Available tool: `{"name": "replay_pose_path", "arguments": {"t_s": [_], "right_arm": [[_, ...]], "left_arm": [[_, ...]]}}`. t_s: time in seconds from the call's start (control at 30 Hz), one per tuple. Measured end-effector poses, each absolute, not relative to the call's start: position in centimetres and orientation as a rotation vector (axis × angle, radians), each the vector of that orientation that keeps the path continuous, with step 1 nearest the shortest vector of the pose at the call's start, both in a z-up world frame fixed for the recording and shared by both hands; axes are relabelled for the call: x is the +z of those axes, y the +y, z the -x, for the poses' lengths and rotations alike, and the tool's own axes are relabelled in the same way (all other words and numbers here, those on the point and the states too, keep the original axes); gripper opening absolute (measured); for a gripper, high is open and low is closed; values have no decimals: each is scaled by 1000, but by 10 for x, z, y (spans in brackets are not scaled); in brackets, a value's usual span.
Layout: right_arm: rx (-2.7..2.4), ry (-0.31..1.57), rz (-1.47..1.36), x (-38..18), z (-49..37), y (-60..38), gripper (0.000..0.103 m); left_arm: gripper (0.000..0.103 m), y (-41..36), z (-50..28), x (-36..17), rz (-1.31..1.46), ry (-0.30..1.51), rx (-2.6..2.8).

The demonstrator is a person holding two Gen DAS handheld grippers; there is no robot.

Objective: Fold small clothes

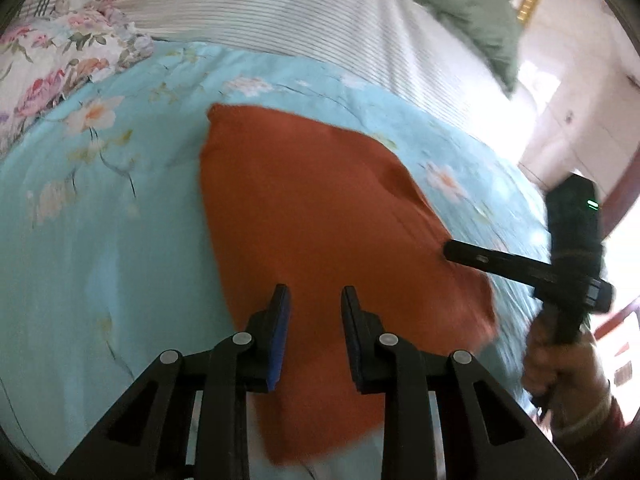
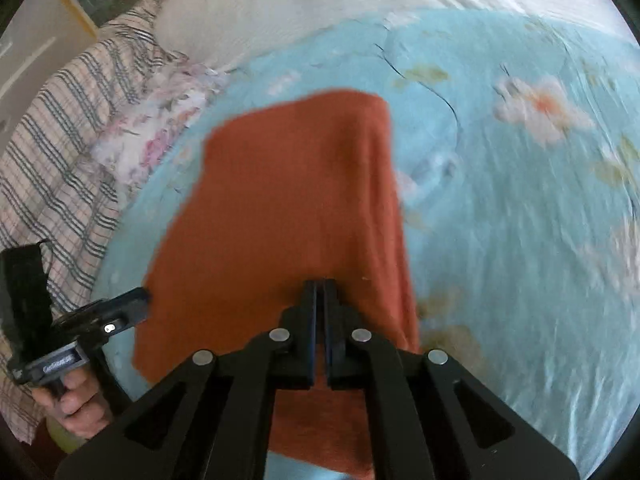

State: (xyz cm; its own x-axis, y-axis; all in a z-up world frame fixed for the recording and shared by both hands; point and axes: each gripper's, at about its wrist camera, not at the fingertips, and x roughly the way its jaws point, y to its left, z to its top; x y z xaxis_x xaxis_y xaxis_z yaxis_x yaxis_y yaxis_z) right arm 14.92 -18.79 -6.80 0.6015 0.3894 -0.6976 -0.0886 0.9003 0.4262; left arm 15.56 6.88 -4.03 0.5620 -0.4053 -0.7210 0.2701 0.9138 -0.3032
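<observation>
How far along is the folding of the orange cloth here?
Partly done, by the look of it. The orange cloth lies on the blue floral bedsheet, its far edge looking doubled over, so one fold seems made. In hand: the right claw is shut on the cloth's near part, while the left claw hovers open above it. Left: more folding, then letting go.

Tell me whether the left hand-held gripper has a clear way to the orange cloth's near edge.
Probably yes. The left hand-held gripper is open just above the orange cloth, with nothing between them. The right hand-held gripper looks shut on the cloth at the far side, out of the way.
</observation>
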Motion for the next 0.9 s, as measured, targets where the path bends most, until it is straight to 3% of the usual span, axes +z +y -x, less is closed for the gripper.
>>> {"name": "replay_pose_path", "arguments": {"t_s": [0.73,0.8,0.87,0.9], "right_arm": [[286,842,-384,-46,-115,-189,4],[288,822,-374,-39,-105,-188,10],[289,809,-370,-35,-98,-188,40],[289,799,-361,-33,-93,-188,46]], "left_arm": [[24,57,-113,-56,104,909,-315],[25,58,-108,-52,107,906,-310],[28,59,-103,-49,110,904,-295],[32,61,-99,-47,115,897,-284]]}}
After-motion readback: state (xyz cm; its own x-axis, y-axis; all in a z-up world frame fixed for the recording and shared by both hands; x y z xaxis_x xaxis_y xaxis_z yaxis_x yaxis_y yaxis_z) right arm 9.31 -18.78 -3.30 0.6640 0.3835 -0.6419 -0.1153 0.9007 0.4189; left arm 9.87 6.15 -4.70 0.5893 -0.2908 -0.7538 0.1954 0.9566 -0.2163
